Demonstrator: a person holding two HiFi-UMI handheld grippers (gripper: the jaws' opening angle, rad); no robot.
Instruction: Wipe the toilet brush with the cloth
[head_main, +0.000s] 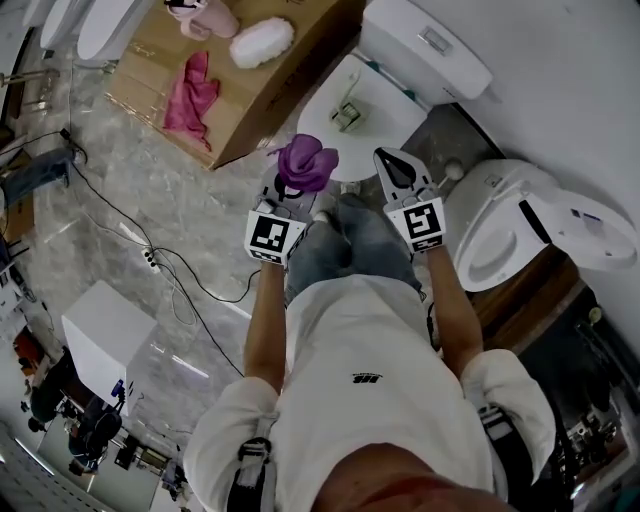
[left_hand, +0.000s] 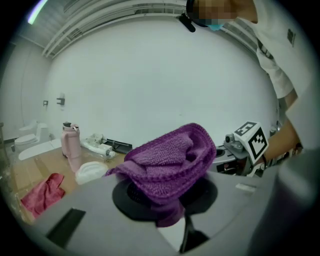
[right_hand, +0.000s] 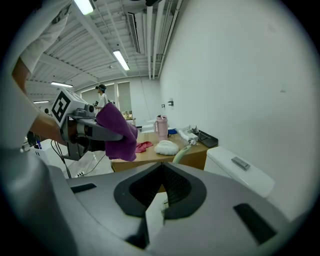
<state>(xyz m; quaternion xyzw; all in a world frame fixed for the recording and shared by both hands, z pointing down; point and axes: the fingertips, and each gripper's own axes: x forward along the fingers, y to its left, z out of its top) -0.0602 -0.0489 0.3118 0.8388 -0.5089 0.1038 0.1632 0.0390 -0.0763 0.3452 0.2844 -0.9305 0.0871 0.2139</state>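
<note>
My left gripper (head_main: 298, 182) is shut on a bunched purple cloth (head_main: 308, 162), which stands up out of its jaws (left_hand: 167, 165) and hides the tips. Beside it on the right, my right gripper (head_main: 393, 166) has its jaws closed to a point (right_hand: 161, 169) with nothing between them. The toilet brush (head_main: 347, 115) is pale green and lies on the closed white toilet lid (head_main: 385, 95), just beyond both grippers. In the right gripper view its curved handle (right_hand: 182, 153) rises behind the jaw tips. Neither gripper touches it.
The toilet's white tank (head_main: 425, 45) is against the wall. A second toilet (head_main: 510, 225) stands at the right. On a brown box (head_main: 270, 95) at the left lie a pink rag (head_main: 190, 95), a white fluffy pad (head_main: 262, 42) and a pink bottle (head_main: 205, 18). Cables (head_main: 160, 262) cross the marble floor.
</note>
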